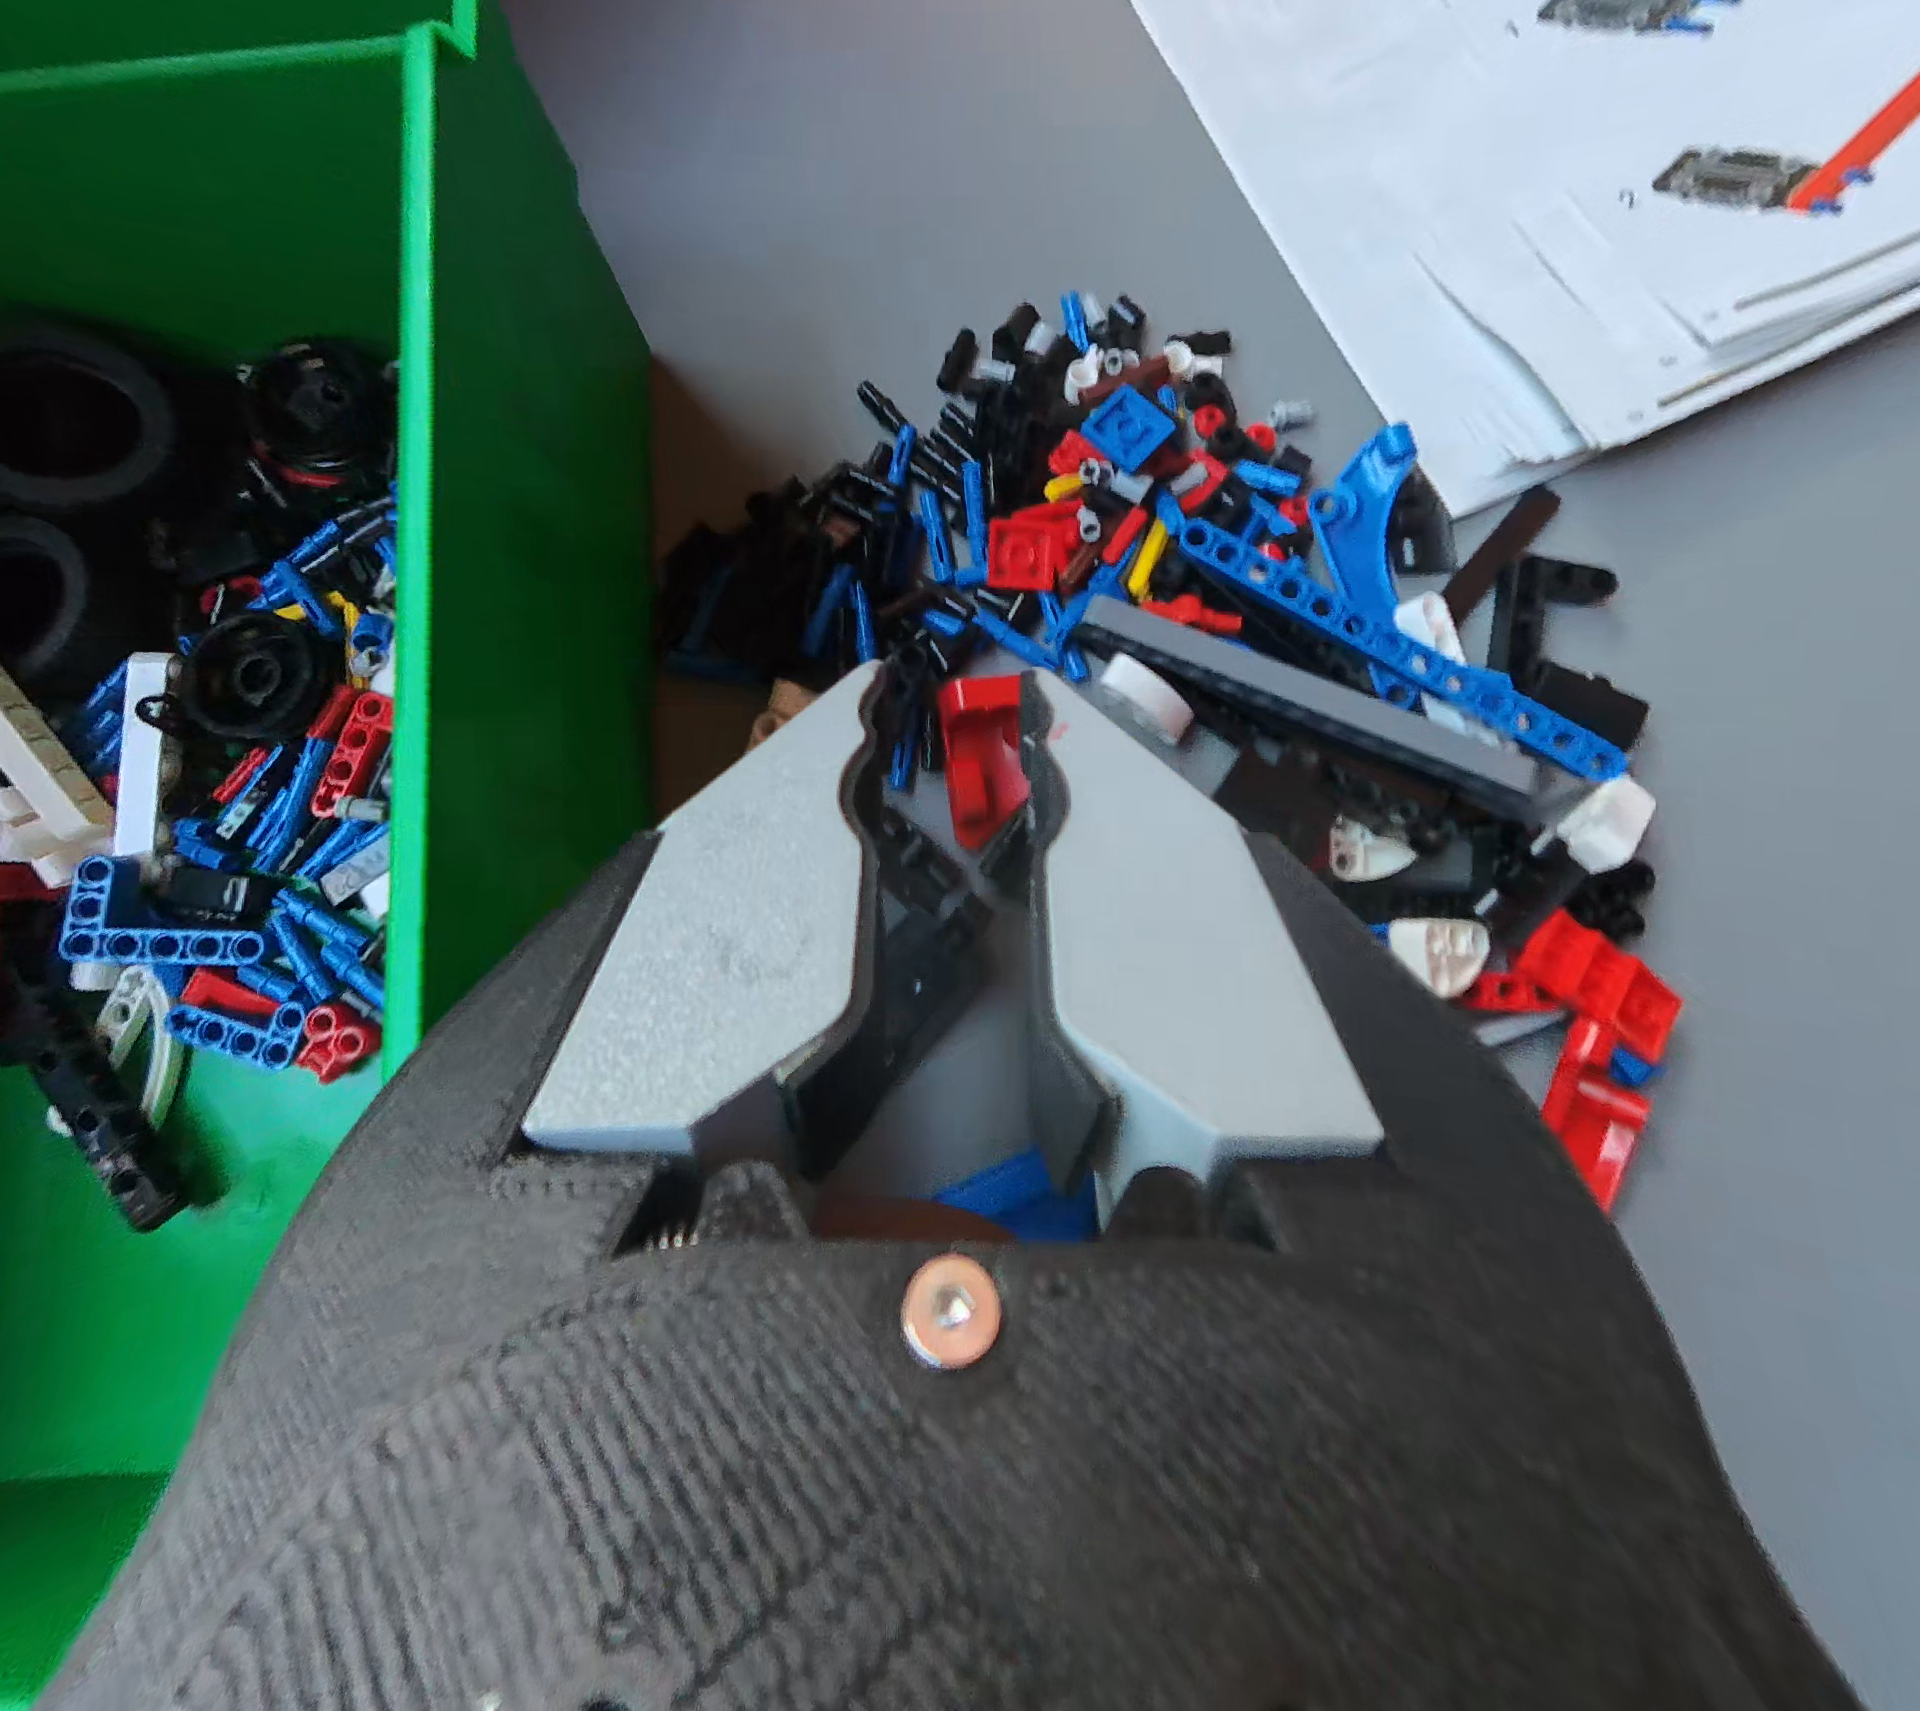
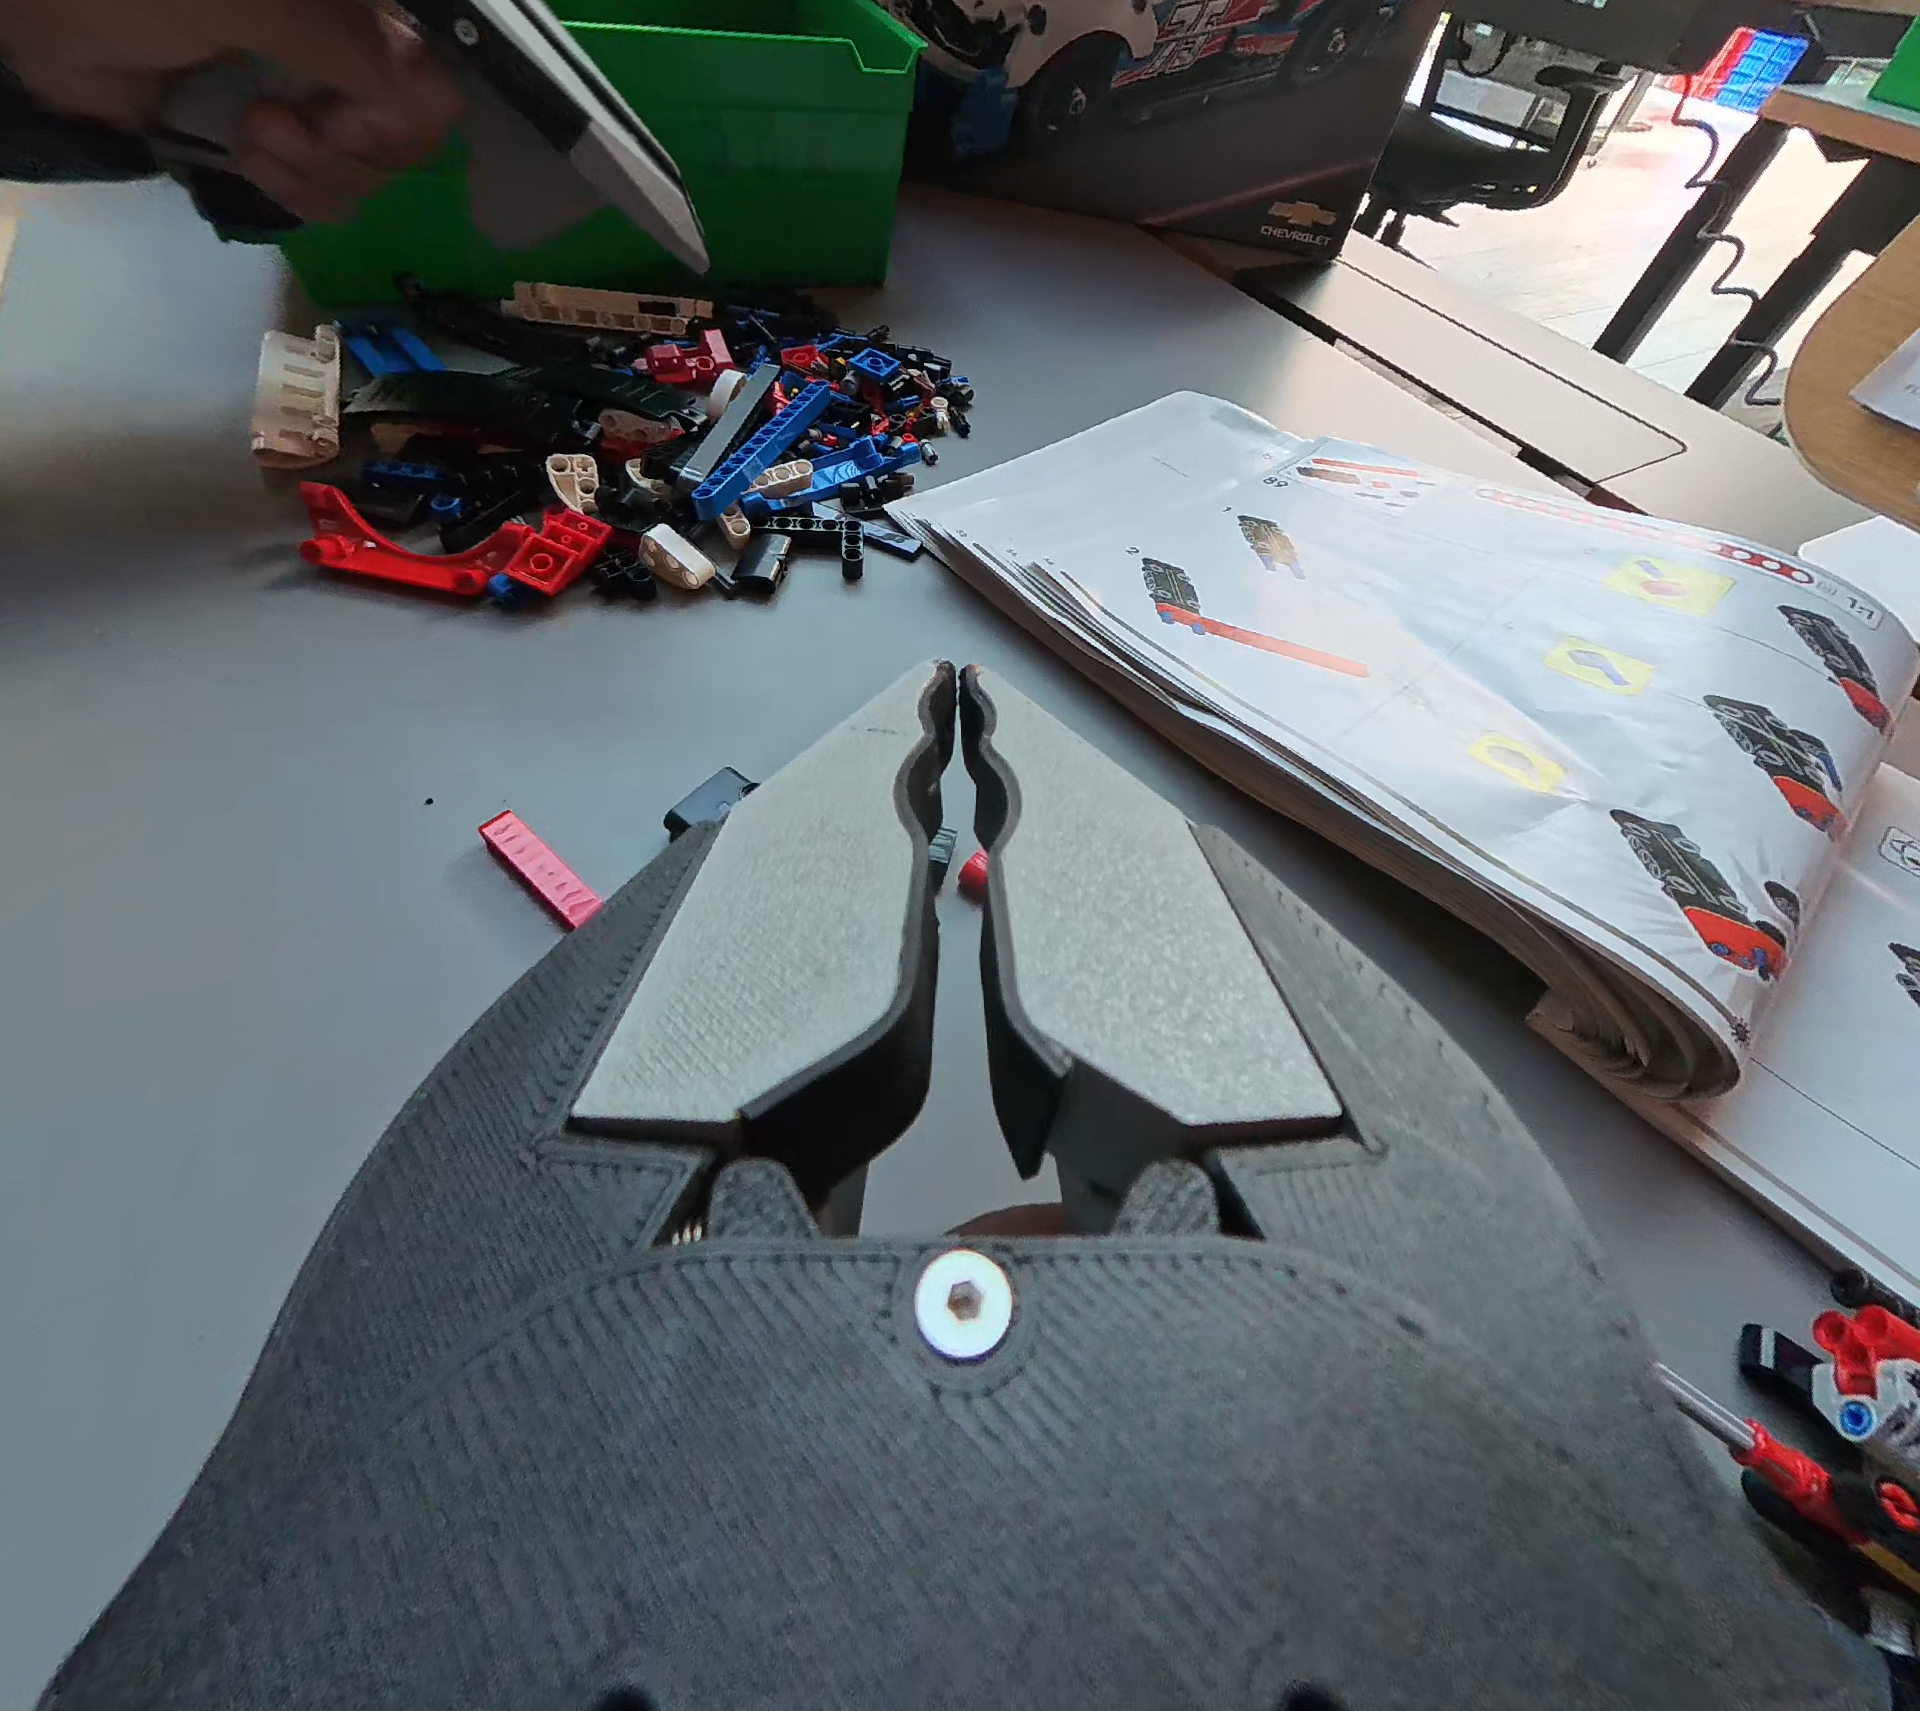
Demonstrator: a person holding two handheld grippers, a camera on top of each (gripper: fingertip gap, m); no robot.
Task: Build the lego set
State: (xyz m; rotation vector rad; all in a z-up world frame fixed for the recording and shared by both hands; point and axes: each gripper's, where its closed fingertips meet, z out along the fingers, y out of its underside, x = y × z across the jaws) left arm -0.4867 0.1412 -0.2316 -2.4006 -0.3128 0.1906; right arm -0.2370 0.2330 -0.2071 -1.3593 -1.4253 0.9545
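Left hand-held gripper [image 1: 951,693] parted over the brick pile [image 1: 1195,622] on the grey table [image 1: 831,155], a red piece [image 1: 982,757] between its fingers, seemingly against one pad only and so not gripped. Right hand-held gripper [image 2: 957,674] clenched on nothing, low over the table, well short of the pile. Green bin [image 1: 499,518] beside the pile, open booklet [image 2: 1455,674] to the right, pink bar [image 2: 535,866] near the right fingers.
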